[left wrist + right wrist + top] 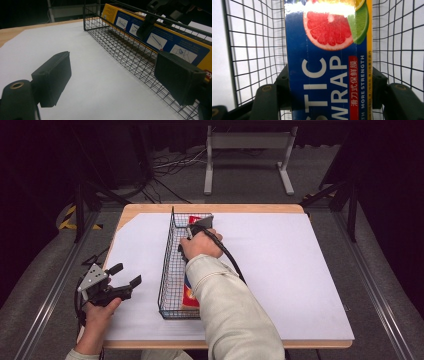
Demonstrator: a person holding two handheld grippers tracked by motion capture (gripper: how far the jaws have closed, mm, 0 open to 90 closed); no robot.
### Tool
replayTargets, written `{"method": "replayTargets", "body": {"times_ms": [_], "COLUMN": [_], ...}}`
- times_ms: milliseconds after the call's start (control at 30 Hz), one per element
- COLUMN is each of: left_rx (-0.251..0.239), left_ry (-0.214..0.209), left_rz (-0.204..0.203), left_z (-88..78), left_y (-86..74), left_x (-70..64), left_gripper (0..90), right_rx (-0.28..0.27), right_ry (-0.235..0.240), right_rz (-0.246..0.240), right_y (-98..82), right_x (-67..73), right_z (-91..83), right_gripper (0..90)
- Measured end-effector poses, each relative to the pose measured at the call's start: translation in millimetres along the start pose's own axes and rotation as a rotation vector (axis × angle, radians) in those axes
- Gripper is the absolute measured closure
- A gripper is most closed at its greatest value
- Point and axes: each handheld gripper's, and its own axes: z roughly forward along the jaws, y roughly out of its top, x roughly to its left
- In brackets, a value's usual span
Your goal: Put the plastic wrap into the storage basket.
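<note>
the right tool (329,95) is clamped on a long plastic wrap box (328,62), its 2 black jaws pressing the box's 2 narrow sides. in the right gripper view the box face is dark blue with a cut grapefruit and a lime wedge printed at the top, white letters and a yellow edge strip. the box lies inside the black wire basket (166,270), along its length; in the high view its red and yellow end (190,296) shows at the basket's near end and another bit at the far end, with the right hand (201,245) over the basket's far half. in the left gripper view the box (160,37) leans along the basket's far long wall, yellow top edge up, blue side with small drawings facing the mesh.

the left tool (120,282) sits left of the basket, well apart from it, above the white sheet (290,265) that covers the wooden worktop (145,209). its jaws stand wide apart with nothing between them, pointing toward the basket (117,47). the left hand (97,312) grips its handle near the worktop's front edge.
</note>
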Motion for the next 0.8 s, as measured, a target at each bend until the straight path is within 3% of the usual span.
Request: {"method": "replayTargets", "body": {"times_ms": [800], "left_rx": [0.005], "left_ry": [-0.002], "left_rz": [0.009], "left_z": [1.3], "left_y": [-0.3], "left_x": [-0.7], "left_gripper": [15.0], "right_rx": [0.026], "right_ry": [-0.036], "right_rz": [-0.027], "right_y": [-2.7], "right_x": [2.7], "right_z": [9.8], "right_gripper": [40.2]}}
